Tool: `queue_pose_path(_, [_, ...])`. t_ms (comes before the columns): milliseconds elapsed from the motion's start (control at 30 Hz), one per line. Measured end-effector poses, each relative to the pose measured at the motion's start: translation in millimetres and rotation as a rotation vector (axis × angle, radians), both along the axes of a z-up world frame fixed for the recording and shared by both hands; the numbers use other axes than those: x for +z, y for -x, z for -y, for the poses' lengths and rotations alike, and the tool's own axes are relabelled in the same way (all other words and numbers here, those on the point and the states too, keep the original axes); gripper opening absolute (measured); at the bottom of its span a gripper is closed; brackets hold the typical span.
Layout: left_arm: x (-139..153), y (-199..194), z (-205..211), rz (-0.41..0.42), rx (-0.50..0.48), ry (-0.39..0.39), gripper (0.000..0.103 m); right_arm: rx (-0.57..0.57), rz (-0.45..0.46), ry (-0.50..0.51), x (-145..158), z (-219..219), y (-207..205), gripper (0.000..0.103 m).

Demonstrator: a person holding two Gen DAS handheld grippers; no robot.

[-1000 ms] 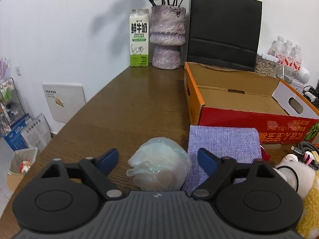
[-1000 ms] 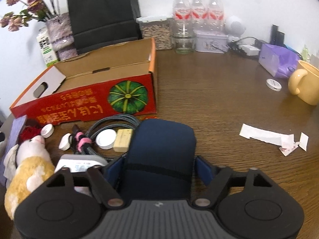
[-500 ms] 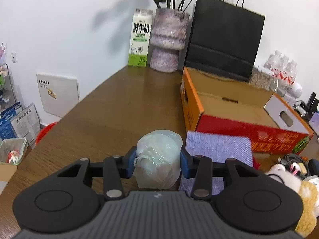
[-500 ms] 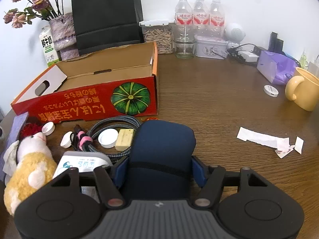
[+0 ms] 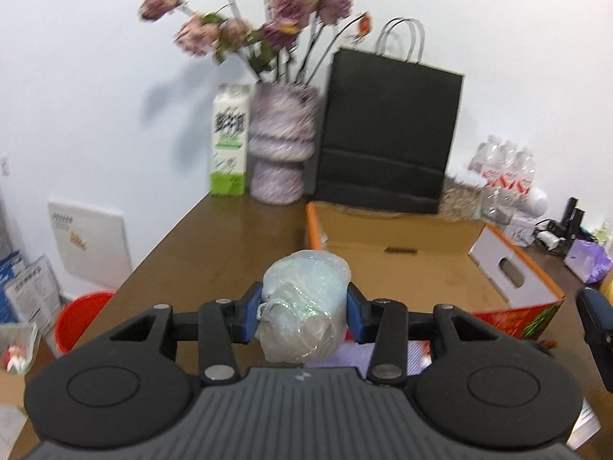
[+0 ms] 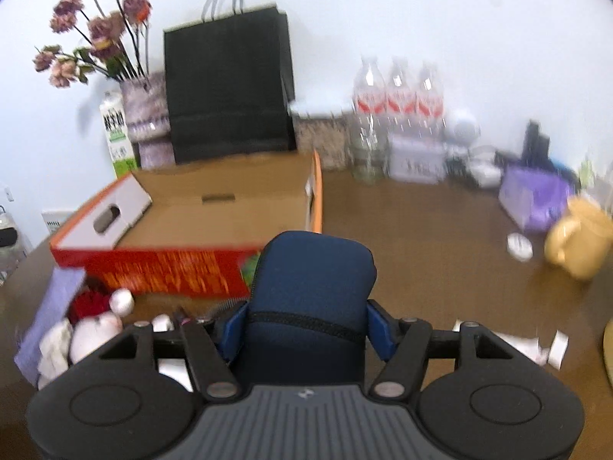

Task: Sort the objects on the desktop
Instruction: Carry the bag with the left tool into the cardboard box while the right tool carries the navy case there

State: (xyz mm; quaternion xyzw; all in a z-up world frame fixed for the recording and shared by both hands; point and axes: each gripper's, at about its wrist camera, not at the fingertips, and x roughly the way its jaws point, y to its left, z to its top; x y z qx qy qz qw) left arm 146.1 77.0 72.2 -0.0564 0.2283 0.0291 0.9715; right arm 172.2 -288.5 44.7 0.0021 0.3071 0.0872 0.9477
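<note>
A crumpled clear plastic bag (image 5: pixel 306 280) hangs above the brown table, pinched between the blue pads of my left gripper (image 5: pixel 304 308), which is shut on it. My right gripper (image 6: pixel 308 326) is shut on a dark blue zip pouch (image 6: pixel 314 268), also held off the table. The pouch's edge shows at the far right of the left wrist view as a dark blue shape (image 5: pixel 595 322). The open red and orange cardboard box (image 5: pixel 413 280) lies just beyond both loads, and its red front wall (image 6: pixel 164 268) is in the right wrist view.
A purple cloth (image 6: pixel 49 306), a plush toy (image 6: pixel 88 333) and small caps lie before the box. A yellow mug (image 6: pixel 578 241), paper scraps (image 6: pixel 536 345) and a purple pack (image 6: pixel 536 195) sit right. Black bag (image 5: pixel 387 134), vase (image 5: pixel 281 145), milk carton (image 5: pixel 230 142) and bottles (image 6: pixel 398 96) line the wall.
My left jaws closed from wide open onto the plastic bag, then lifted it off the table. My right gripper tightened on the blue pouch and raised it too; both views tilted upward.
</note>
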Motion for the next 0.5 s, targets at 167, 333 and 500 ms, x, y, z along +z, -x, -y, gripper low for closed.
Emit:
queue_pose_path(167, [22.3, -27.0, 22.0, 0.02, -0.072, -0.013, 0.045, 0.046, 0.088, 0.036, 33.1, -16.4, -22.9, 0.063])
queue_pose_path(333, [40.9, -66.0, 45.9, 0.028, -0.118, -0.06, 0.045, 0.083, 0.123, 0.068, 62.8, -40.1, -66.3, 0.063])
queue_pose_path(500, [45.8, -116.0, 60.1, -0.026, -0.146, -0.072, 0.045, 0.107, 0.094, 0.087, 73.6, -66.3, -119.4, 0.063])
